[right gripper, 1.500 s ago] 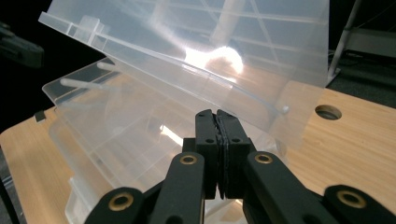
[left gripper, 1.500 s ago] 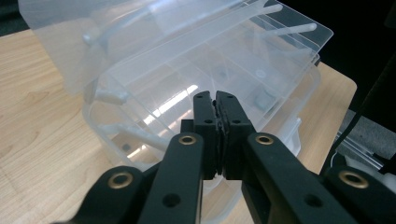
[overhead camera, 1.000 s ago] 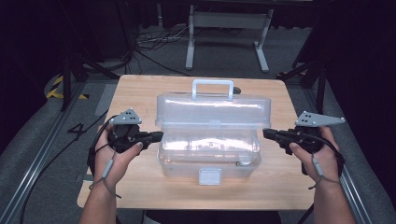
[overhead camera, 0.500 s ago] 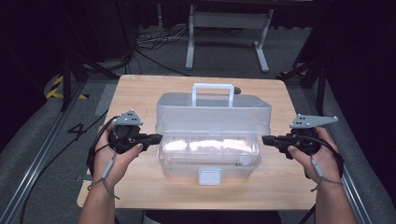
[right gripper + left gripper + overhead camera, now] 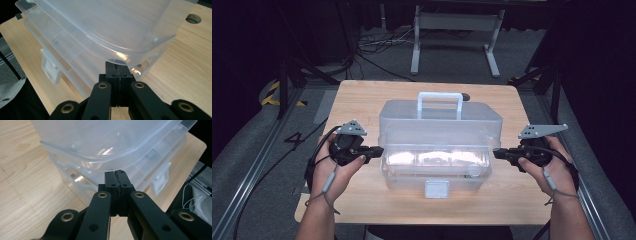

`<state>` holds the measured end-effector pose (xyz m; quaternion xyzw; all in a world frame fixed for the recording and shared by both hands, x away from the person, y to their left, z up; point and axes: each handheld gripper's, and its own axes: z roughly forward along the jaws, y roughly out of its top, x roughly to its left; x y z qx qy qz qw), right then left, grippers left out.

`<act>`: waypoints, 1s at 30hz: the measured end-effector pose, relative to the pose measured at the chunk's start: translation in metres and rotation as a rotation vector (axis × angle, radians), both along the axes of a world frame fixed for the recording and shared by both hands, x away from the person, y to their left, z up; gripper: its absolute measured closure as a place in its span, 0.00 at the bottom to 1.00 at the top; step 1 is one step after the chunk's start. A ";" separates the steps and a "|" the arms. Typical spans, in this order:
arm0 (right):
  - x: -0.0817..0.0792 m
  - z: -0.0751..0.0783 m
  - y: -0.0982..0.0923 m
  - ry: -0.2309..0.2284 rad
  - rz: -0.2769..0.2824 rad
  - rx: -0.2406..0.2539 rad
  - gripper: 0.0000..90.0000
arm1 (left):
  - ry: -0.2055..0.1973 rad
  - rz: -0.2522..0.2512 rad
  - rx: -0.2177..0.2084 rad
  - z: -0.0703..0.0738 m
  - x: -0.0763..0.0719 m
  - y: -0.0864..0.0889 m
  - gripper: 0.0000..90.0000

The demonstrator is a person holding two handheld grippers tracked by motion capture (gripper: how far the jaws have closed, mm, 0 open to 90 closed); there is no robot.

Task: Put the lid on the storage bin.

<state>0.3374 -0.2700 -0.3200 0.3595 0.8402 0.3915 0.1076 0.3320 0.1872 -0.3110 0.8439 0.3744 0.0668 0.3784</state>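
Tips tucked under the lid

Both the left gripper (image 5: 117,173) and right gripper (image 5: 117,64) end beneath the lid (image 5: 439,117) rim — contact can't be told; the box (image 5: 437,167) contents blur behind glare — unreadable.

The lid (image 5: 442,120) of the box (image 5: 437,167) has been raised further at its front edge, propped from beneath by both shut grippers.

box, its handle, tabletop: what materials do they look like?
Box: clear, glossy plastic, likely moulded; the table grain and inner trays show through its lid and walls, with bright glare. Handle: whitish, cloudier plastic, less see-through. Tabletop: pale wood or wood-look laminate, matte, with visible grain lines; which one cannot be told.
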 end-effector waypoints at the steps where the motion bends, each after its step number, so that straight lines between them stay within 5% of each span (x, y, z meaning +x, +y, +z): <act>1: 0.000 0.000 0.000 0.002 0.003 -0.005 1.00 | -0.001 0.004 0.012 0.000 0.000 0.000 1.00; 18: 0.002 -0.008 0.005 0.056 0.028 -0.118 1.00 | 0.050 -0.019 0.143 -0.007 0.001 -0.009 1.00; 30: 0.004 -0.013 0.006 0.085 0.062 -0.167 1.00 | 0.090 -0.047 0.178 -0.012 0.004 -0.011 1.00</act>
